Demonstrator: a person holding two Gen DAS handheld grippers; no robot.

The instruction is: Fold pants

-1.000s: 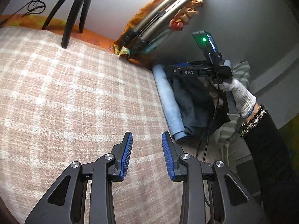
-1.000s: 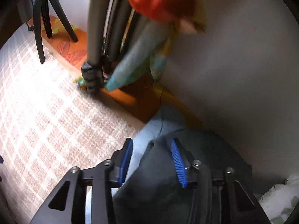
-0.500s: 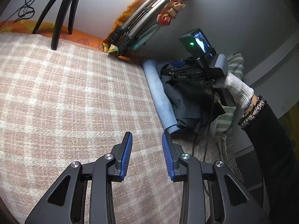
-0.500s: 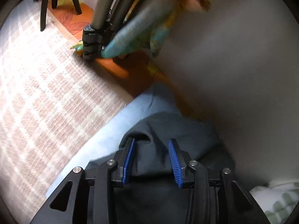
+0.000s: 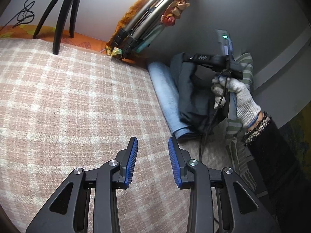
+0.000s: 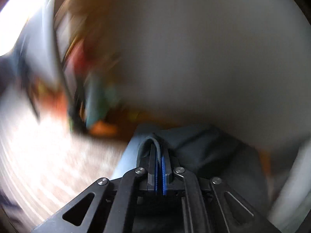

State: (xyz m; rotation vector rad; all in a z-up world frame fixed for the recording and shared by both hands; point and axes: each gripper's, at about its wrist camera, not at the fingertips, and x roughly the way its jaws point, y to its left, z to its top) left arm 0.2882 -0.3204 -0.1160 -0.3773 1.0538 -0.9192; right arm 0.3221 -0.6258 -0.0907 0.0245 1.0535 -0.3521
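Left claw (image 5: pixel 153 160) agape above plaid blanket (image 5: pixel 68 101), dark pants (image 5: pixel 189 89) beyond.

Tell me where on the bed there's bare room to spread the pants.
The checked blanket lies bare from the tripod legs to the open left gripper. It's crowded at the wall: light blue roll, dark pants pinched by the right gripper, striped cloth.

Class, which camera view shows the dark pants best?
The left wrist view: the pants show sharply beside a blue roll, lifted by the right tool. The right wrist view is blurred, showing only a fold pinched between its fingers.
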